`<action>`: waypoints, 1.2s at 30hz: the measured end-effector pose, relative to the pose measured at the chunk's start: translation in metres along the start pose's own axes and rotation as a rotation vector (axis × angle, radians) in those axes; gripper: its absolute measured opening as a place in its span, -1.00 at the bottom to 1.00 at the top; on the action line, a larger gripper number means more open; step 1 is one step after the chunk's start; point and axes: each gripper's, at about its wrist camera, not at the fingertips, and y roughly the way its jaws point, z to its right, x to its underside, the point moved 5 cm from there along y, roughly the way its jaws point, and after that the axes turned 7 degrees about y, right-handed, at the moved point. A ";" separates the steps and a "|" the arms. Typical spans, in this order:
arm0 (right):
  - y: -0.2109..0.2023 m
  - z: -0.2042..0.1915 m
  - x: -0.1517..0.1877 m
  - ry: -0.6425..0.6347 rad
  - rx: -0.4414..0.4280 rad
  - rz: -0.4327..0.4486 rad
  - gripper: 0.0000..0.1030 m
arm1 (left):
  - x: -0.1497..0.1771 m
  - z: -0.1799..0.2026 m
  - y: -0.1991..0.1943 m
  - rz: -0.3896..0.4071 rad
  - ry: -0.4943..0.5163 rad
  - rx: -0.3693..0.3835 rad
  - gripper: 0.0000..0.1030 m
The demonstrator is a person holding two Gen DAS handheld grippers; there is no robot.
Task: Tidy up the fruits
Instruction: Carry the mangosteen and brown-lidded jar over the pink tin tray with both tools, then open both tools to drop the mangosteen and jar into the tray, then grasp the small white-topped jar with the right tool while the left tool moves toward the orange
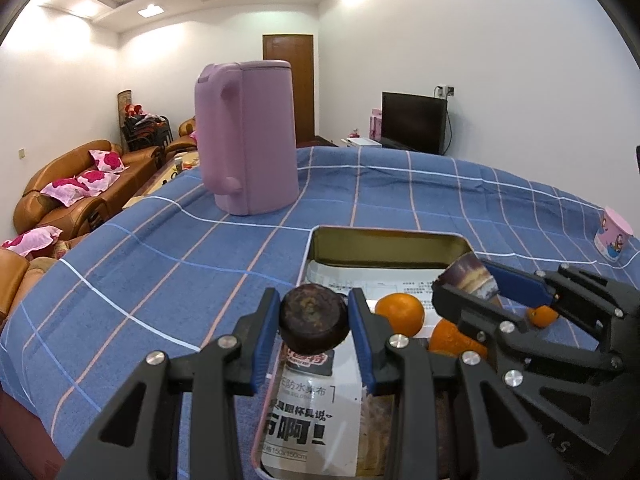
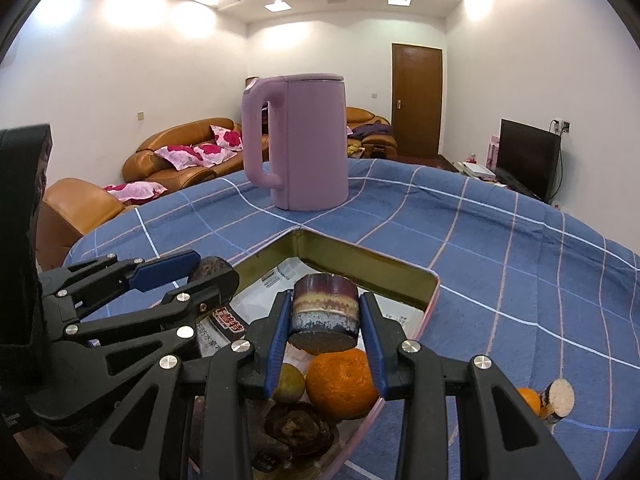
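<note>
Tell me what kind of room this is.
Most likely a home living room: brown leather sofas with floral cushions, a flat-screen TV on a low stand, and a table under a blue checked cloth with a purple kettle.

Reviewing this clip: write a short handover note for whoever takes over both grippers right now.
Left gripper: shut on a dark round piece, held over the tin tray.
Right gripper: shut on a purple cut chunk, also over the tray.
Done: large orange and other fruit lie in the tray.
Left: set down both pieces; a small orange and another cut piece remain on the blue cloth.
</note>
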 end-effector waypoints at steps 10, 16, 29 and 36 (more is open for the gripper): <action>0.001 -0.003 0.004 -0.010 -0.048 -0.027 -0.28 | 0.001 -0.002 -0.002 0.008 -0.013 0.010 -0.28; 0.001 -0.005 0.005 -0.009 -0.069 -0.039 -0.28 | 0.003 -0.003 -0.004 0.008 -0.019 0.012 -0.24; -0.020 0.007 0.004 0.031 -0.077 0.017 0.06 | 0.001 -0.008 -0.024 0.051 -0.049 -0.024 0.56; -0.055 0.037 0.006 0.015 0.018 0.062 0.09 | -0.012 0.023 -0.036 0.090 -0.011 0.009 0.75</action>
